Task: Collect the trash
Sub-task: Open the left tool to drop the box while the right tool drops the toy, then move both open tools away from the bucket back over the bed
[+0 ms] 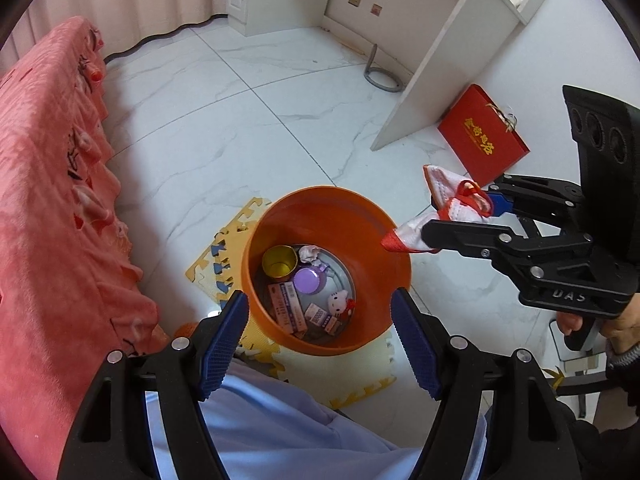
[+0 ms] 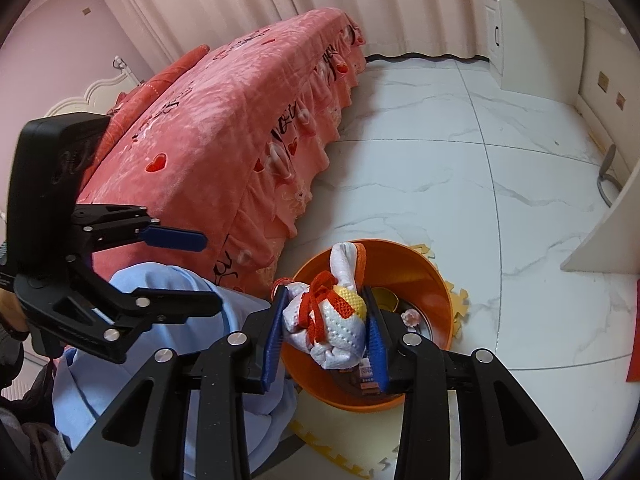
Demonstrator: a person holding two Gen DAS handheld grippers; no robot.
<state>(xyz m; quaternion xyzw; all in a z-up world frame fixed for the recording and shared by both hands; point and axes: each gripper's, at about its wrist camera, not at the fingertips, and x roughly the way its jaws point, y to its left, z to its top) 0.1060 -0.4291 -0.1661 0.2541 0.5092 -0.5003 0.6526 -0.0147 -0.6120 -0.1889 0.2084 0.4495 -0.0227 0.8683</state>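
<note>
The right gripper (image 2: 326, 330) clamped a crumpled white-and-red bag (image 2: 328, 320) above the orange bin (image 1: 326, 272); the left gripper (image 1: 320, 340) stood open, empty.

White marble-look tile floor (image 1: 256, 128) with a bin, a mat and a box on it.

An orange bin (image 1: 376, 256) stands at lower centre of the left wrist view, on a yellow foam puzzle mat (image 1: 224, 240) that lies flat on the tiles. At right, a red gift box (image 1: 482, 136) rests on the floor beside a white desk panel (image 1: 436, 68). A grey curved stand (image 1: 380, 76) sits further up. A pink bed skirt (image 1: 60, 184) reaches the floor along the left edge.
</note>
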